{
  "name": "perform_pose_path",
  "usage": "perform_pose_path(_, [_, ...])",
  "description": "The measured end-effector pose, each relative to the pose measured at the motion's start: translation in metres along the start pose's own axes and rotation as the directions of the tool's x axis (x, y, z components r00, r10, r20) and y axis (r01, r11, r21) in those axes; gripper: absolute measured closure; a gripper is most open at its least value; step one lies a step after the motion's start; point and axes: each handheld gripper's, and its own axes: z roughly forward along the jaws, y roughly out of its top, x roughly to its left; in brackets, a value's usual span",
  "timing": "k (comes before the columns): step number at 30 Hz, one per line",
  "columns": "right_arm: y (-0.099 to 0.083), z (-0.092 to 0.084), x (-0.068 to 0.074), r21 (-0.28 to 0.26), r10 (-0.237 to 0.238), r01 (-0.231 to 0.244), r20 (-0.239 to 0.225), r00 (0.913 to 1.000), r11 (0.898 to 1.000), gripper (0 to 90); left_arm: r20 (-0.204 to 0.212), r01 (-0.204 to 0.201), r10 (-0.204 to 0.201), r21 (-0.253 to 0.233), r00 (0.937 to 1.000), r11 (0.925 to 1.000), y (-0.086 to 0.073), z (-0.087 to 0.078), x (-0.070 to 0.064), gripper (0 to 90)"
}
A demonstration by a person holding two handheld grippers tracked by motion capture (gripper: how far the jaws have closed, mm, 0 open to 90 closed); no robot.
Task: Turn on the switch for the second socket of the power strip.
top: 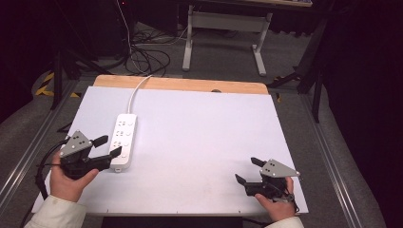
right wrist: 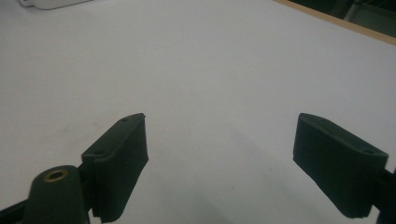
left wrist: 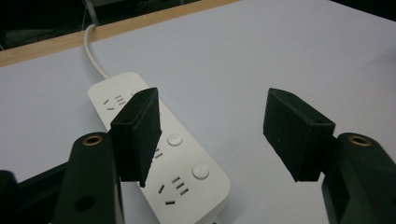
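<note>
A white power strip (top: 123, 141) lies on the left part of the white table (top: 204, 137), with its cord (top: 135, 92) running off the far edge. My left gripper (top: 108, 146) hovers at the strip's near end with its jaws open; one jaw overlaps the strip's near left edge. In the left gripper view the strip (left wrist: 170, 154) lies under the left jaw, and only bare table shows in the gap of the left gripper (left wrist: 212, 112). My right gripper (top: 248, 170) rests open near the front right corner, with nothing between the jaws (right wrist: 222, 123).
A wooden strip (top: 180, 84) borders the table's far edge. Beyond it are floor cables (top: 147, 59) and the white legs of another table (top: 223, 28). Metal rails (top: 332, 156) run along both sides. A corner of the power strip (right wrist: 51, 3) shows far off in the right gripper view.
</note>
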Motion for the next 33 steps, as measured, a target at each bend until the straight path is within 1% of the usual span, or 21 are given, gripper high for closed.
perform_pose_path(5, [0.0, 0.0, 0.0, 0.001, -0.001, 0.001, -0.001, 1.0, 1.0, 18.4, -0.006, 0.001, -0.001, 0.011, 1.0, 0.9999, 0.006, 0.006, 0.003, 38.7])
perform_pose_path(9, [-0.001, 0.0, 0.0, 0.0, -0.001, 0.001, -0.003, 1.0, 1.0, 18.6, -0.007, -0.01, 0.01, 0.021, 0.9999, 0.9997, 0.01, 0.011, 0.005, 40.3])
perform_pose_path(12, [0.0, 0.001, 0.0, 0.002, -0.003, 0.003, -0.004, 1.0, 1.0, 18.7, -0.003, 0.0, 0.0, 0.028, 1.0, 0.9996, 0.011, 0.015, 0.007, 40.5])
perform_pose_path(14, [0.0, 0.001, 0.0, 0.004, -0.003, 0.003, -0.003, 1.0, 1.0, 18.7, -0.005, -0.005, 0.005, 0.029, 1.0, 0.9996, 0.012, 0.016, 0.008, 40.8])
perform_pose_path(15, [0.0, 0.001, 0.0, 0.002, -0.002, 0.002, -0.003, 1.0, 1.0, 18.7, -0.002, 0.004, -0.004, 0.032, 1.0, 0.9995, 0.013, 0.018, 0.009, 40.9])
perform_pose_path(23, [-0.001, 0.001, 0.0, 0.005, 0.0, 0.0, -0.005, 1.0, 1.0, 18.7, -0.015, 0.009, -0.009, 0.03, 0.9999, 0.9995, 0.018, 0.026, 0.013, 42.0])
perform_pose_path(25, [-0.001, 0.001, 0.0, 0.005, -0.001, 0.001, -0.005, 1.0, 1.0, 18.7, -0.015, 0.012, -0.012, 0.035, 0.9998, 0.9993, 0.02, 0.029, 0.014, 42.6])
perform_pose_path(29, [-0.001, 0.001, 0.0, 0.005, 0.0, 0.0, -0.005, 1.0, 1.0, 18.7, -0.024, 0.005, -0.004, 0.042, 0.9997, 0.9991, 0.023, 0.038, 0.016, 43.8])
perform_pose_path(32, [-0.001, 0.001, 0.0, 0.007, 0.001, -0.001, -0.004, 1.0, 1.0, 18.7, -0.026, -0.001, 0.002, 0.047, 0.9997, 0.9989, 0.025, 0.041, 0.017, 44.3])
perform_pose_path(33, [-0.001, 0.001, 0.0, 0.006, 0.002, -0.002, -0.002, 1.0, 1.0, 18.7, -0.031, 0.002, 0.0, 0.05, 0.9995, 0.9988, 0.026, 0.045, 0.018, 44.8])
